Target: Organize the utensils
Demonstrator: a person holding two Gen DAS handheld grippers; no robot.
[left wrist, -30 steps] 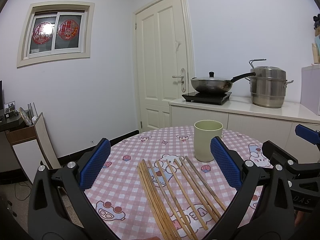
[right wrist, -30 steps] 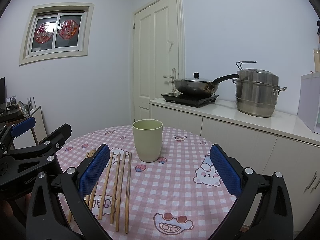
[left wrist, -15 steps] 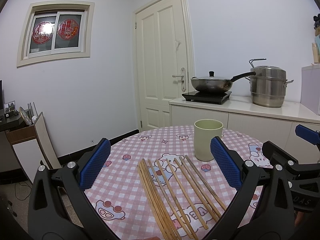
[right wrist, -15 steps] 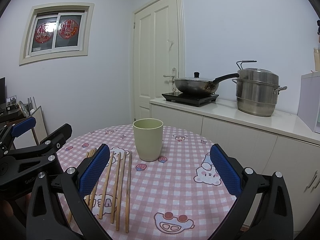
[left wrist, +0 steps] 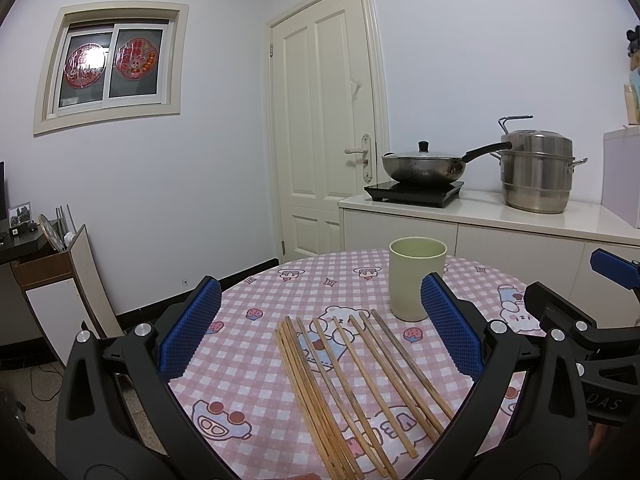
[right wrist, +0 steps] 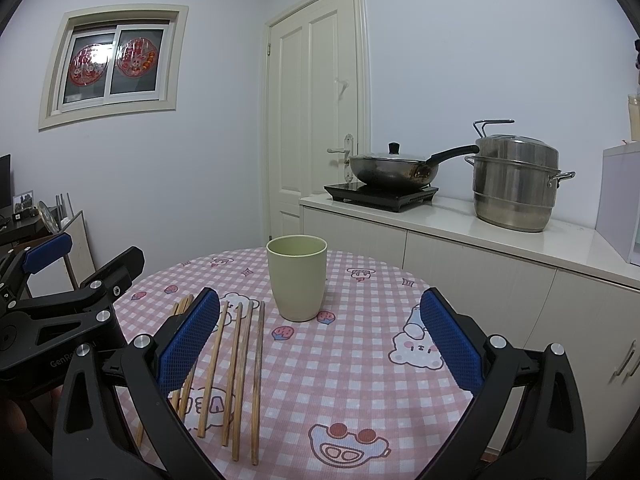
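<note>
Several wooden chopsticks (left wrist: 352,384) lie side by side on the round table with the pink checked cloth (left wrist: 248,392); they also show in the right wrist view (right wrist: 236,364). A pale green cup (left wrist: 416,278) stands upright behind them, also in the right wrist view (right wrist: 297,277). My left gripper (left wrist: 320,340) is open and empty, above the near ends of the chopsticks. My right gripper (right wrist: 318,344) is open and empty, right of the chopsticks and in front of the cup.
A white counter (left wrist: 500,220) stands behind the table with a wok on a hob (left wrist: 420,168) and a steel steamer pot (left wrist: 538,172). A white door (left wrist: 324,140) is at the back. A low cabinet (left wrist: 52,280) stands left of the table.
Both grippers have barely moved and stay open. The chopsticks and cup lie as before.
</note>
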